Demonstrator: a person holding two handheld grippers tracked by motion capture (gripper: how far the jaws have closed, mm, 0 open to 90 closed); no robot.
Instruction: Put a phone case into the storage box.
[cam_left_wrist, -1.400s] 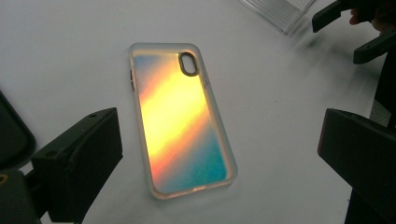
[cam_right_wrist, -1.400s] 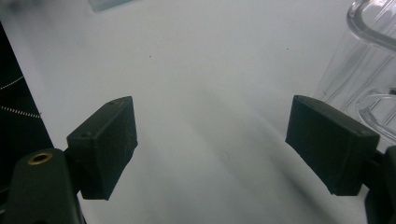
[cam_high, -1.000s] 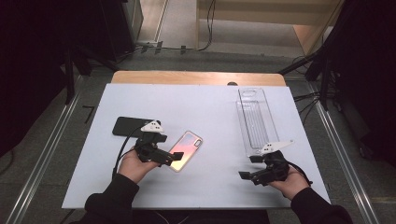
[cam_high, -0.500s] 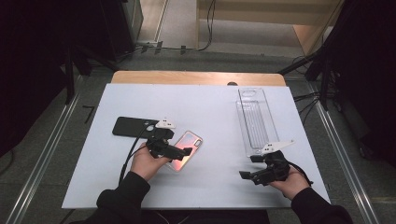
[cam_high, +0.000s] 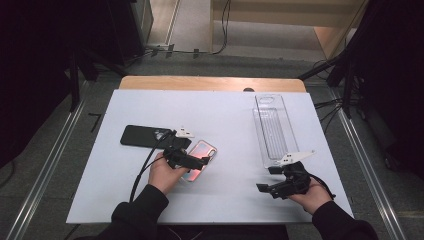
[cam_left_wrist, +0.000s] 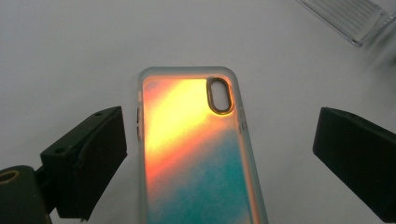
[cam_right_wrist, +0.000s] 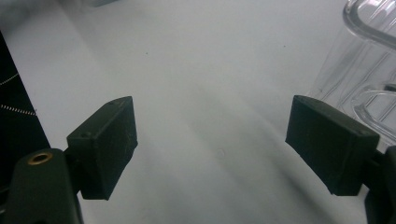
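Note:
A phone case (cam_high: 206, 149) with an orange-to-teal shimmer lies flat on the white table (cam_high: 225, 115), left of centre. My left gripper (cam_high: 202, 162) hovers over its near end, open. In the left gripper view the case (cam_left_wrist: 196, 154) lies between the two spread jaws of that gripper (cam_left_wrist: 222, 140), camera cut-out at the far end, neither jaw touching it. A black phone (cam_high: 142, 136) rests just left of the case. My right gripper (cam_high: 265, 179) is held open near the front right, and in the right gripper view this gripper (cam_right_wrist: 212, 140) has only bare table between its jaws.
A long clear plastic tray (cam_high: 272, 125) lies lengthwise at the right, its near end close to my right gripper; its ribbed edge (cam_right_wrist: 364, 70) shows in the right gripper view. A wooden strip (cam_high: 210, 83) borders the table's far edge. Dark floor and cables surround it.
My left gripper has moved right, from beside the black phone to over the shimmering case. The right gripper has stayed where it was.

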